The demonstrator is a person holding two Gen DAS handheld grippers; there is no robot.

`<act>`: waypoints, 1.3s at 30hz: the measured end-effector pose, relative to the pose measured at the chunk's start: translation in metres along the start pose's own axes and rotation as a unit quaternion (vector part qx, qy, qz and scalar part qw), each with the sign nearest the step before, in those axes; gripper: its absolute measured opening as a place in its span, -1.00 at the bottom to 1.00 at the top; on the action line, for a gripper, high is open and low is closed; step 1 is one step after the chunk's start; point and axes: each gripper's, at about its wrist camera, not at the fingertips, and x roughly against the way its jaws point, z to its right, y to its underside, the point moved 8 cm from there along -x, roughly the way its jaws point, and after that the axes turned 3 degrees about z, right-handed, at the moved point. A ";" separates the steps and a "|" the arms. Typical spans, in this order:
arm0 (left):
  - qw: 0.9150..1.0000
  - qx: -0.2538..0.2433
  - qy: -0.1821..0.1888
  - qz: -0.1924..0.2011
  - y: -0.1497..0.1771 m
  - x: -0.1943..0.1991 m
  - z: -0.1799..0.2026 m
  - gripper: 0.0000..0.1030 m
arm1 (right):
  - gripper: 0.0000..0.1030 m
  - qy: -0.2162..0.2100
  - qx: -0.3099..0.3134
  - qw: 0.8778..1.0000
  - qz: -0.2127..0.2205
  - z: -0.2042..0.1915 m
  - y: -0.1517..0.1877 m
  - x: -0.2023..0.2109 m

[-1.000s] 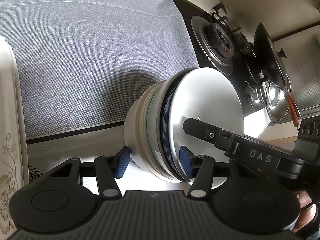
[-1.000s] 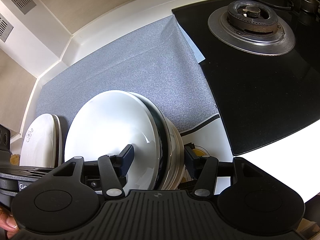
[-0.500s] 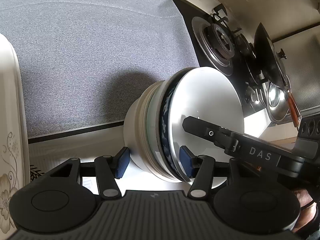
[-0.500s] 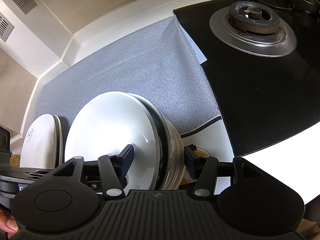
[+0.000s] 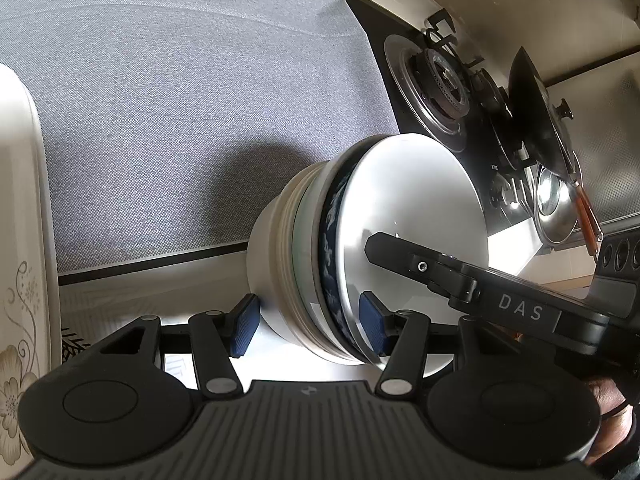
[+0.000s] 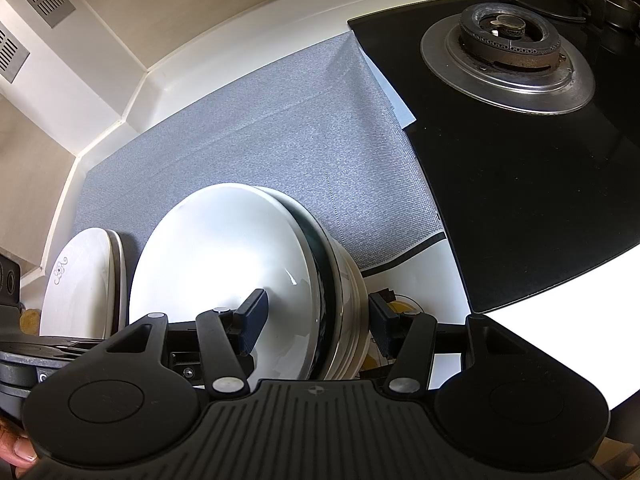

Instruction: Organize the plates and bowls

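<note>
Both grippers clamp one stack of bowls point(image 5: 360, 264) from opposite sides: the left gripper point(image 5: 310, 326) and the right gripper point(image 6: 316, 322) each pinch its rim. The stack hangs over the counter's near edge, the gray mat point(image 6: 280, 152) just behind it, the plates point(image 6: 80, 280) at left.

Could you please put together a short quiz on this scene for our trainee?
1. True or false: a pan covers the gas burner nearest the grey mat.
2. Within the stack of dishes, the patterned dish is: A red, B blue, C yellow.
3. Fill in: the left gripper and right gripper both clamp the same ____.
Key: 1 false; 2 B; 3 stack.
</note>
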 end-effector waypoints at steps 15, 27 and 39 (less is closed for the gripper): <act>1.000 0.002 0.000 0.001 -0.002 0.001 -0.001 0.18 | 0.09 -0.001 0.002 1.000 0.001 0.000 -0.001 -0.001; 1.000 0.000 -0.002 0.003 -0.004 0.002 -0.002 0.18 | 0.09 -0.001 0.003 1.000 0.001 0.000 0.000 -0.002; 0.998 -0.027 -0.009 0.047 -0.002 0.014 -0.004 -0.02 | -0.07 -0.011 0.030 0.999 0.042 -0.010 -0.003 0.001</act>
